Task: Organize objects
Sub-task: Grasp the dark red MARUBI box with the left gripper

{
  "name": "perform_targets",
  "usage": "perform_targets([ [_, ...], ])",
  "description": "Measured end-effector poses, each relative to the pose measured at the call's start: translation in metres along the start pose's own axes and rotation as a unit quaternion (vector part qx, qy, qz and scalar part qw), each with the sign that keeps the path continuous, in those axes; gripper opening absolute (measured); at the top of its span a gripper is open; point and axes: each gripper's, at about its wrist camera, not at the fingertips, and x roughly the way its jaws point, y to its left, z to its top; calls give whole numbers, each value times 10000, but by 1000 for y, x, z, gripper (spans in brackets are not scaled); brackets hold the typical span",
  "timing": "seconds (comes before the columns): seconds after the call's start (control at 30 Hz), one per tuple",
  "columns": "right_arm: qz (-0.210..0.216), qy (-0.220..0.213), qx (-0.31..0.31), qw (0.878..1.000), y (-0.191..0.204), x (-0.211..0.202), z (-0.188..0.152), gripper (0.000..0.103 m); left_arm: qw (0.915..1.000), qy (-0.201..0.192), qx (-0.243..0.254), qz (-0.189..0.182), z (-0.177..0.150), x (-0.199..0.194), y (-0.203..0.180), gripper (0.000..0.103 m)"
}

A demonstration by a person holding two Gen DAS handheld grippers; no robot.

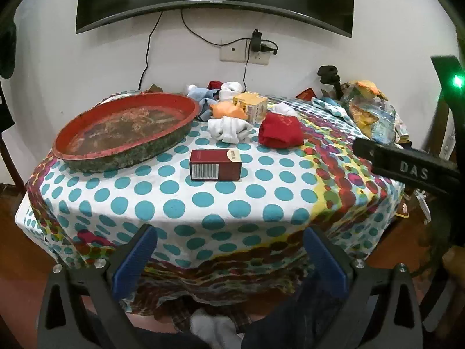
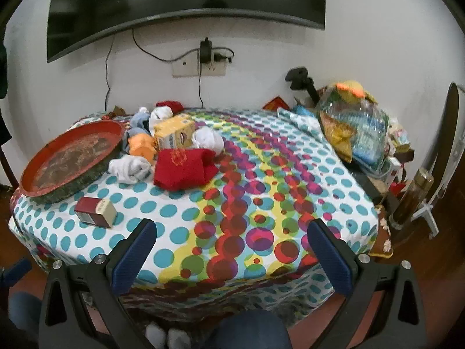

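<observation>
Two handheld grippers hang spread and empty off the near edge of a round table (image 2: 162,258) draped in a spotted cloth, nothing between the jaws of either the left gripper (image 1: 229,250) or the right gripper (image 2: 232,247). The things to be sorted lie well apart from both: a dark red carton (image 1: 215,165) alone toward the middle of the cloth, and toward the far edge a loose heap of a red cloth bundle (image 1: 280,130), white socks (image 1: 228,129), an orange toy (image 1: 228,110) and a yellow box (image 1: 250,105), beside a round red tray (image 1: 128,128) at the left edge.

The heap is the likely trouble: soft pieces overlap, so a closing gripper may well drag a neighbour along or shove the yellow box toward the far edge. The loose tablecloth could bunch under a low pass and shift the carton.

The far side of the heap is hidden, with blue and red fabric only partly seen. The tray's contents read as a brown smear. In the left view the right gripper shows only as a dark bar, and the crinkled packets (image 2: 357,133) at the right edge are cut off and unclear
</observation>
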Motion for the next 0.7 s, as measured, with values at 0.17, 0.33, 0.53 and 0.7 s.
perform_targets([
  [0.17, 222, 218, 274, 9991, -11, 16, -4, 103, 9998, -41, -13, 205, 12, 33, 10, 103],
  [0.33, 357, 314, 528, 9975, -21, 26, -3, 103, 9996, -11, -207, 176, 37, 67, 24, 103],
  [0.53, 592, 453, 789, 9941, -26, 37, -2, 103, 9999, 67, -20, 127, 52, 101, 16, 97],
  [0.7, 665, 653, 677, 9933, -18, 49, -10, 103, 9996, 152, 54, 227, 55, 116, 13, 63],
])
